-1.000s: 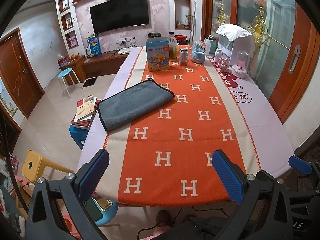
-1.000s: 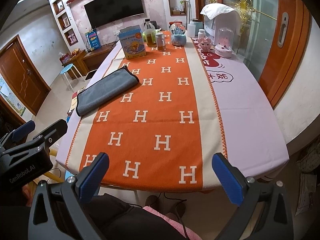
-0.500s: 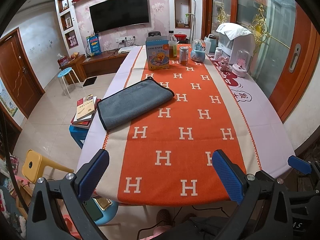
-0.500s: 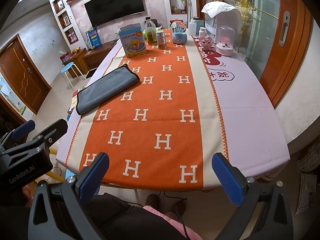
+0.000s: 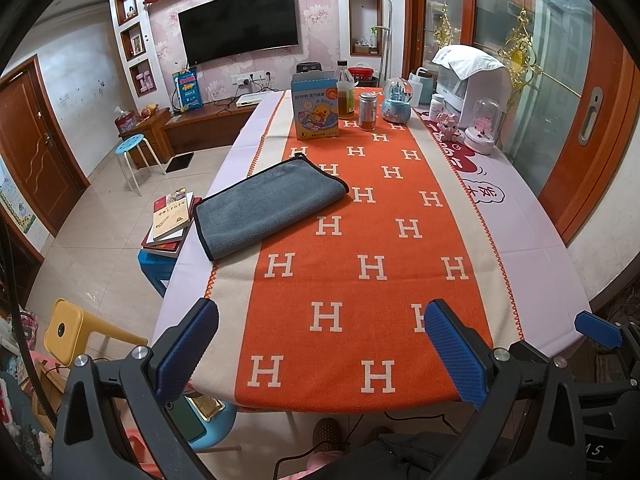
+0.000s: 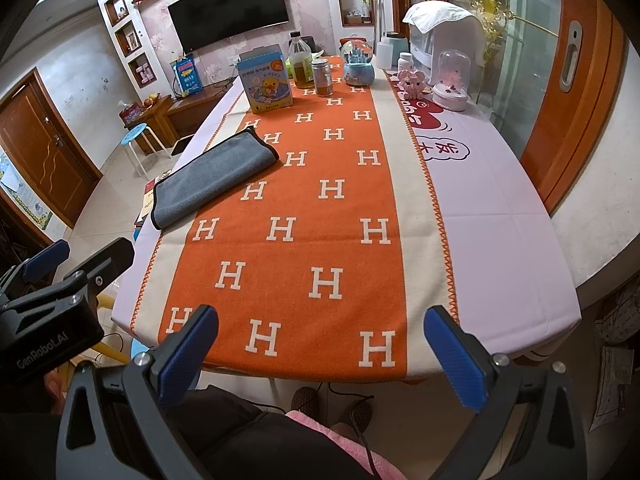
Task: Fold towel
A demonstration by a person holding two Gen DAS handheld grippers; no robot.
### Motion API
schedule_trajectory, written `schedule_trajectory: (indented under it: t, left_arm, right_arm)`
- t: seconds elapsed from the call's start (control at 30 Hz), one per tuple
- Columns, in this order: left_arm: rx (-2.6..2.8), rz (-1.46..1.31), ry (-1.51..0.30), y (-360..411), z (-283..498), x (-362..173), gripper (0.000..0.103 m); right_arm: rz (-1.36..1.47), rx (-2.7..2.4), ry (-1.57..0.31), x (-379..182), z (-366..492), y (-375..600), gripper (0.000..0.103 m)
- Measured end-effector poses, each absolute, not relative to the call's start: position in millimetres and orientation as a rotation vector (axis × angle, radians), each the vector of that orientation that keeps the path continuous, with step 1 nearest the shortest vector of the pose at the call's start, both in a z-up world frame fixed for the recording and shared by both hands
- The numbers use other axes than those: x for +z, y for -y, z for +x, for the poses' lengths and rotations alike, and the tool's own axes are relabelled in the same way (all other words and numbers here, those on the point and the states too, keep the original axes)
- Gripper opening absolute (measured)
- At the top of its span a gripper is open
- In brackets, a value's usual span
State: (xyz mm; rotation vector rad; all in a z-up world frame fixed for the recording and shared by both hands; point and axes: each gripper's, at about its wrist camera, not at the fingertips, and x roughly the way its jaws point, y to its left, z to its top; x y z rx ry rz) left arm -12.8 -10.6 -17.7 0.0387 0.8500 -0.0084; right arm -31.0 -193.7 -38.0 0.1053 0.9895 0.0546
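A grey towel with dark edging [image 5: 268, 208] lies folded flat on the left side of the table, partly on the orange H-patterned runner [image 5: 372, 240]; it also shows in the right wrist view [image 6: 212, 176]. My left gripper [image 5: 320, 344] is open and empty, held back over the table's near edge, well short of the towel. My right gripper [image 6: 320, 352] is open and empty, also at the near edge. The left gripper's body shows in the right wrist view [image 6: 60, 300] at the left.
At the far end of the table stand a blue duck box [image 5: 316, 110], a bottle [image 5: 346, 92], a tin [image 5: 368, 112], a snow globe [image 5: 396, 100] and a white appliance [image 5: 468, 80]. Books on a blue stool [image 5: 170, 220] and a yellow stool [image 5: 76, 332] stand left of the table.
Both views have shifted very slightly; the towel has not moved and both grippers stay open.
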Motion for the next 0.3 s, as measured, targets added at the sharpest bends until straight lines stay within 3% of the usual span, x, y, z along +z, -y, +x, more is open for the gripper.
schedule_trajectory:
  t: [0.3]
  left_arm:
    - [-0.008, 0.039, -0.851, 11.1, -12.5, -17.2, 0.102]
  right_arm:
    - [0.106, 0.055, -0.991, -37.7, -30.3, 193.9, 0.103]
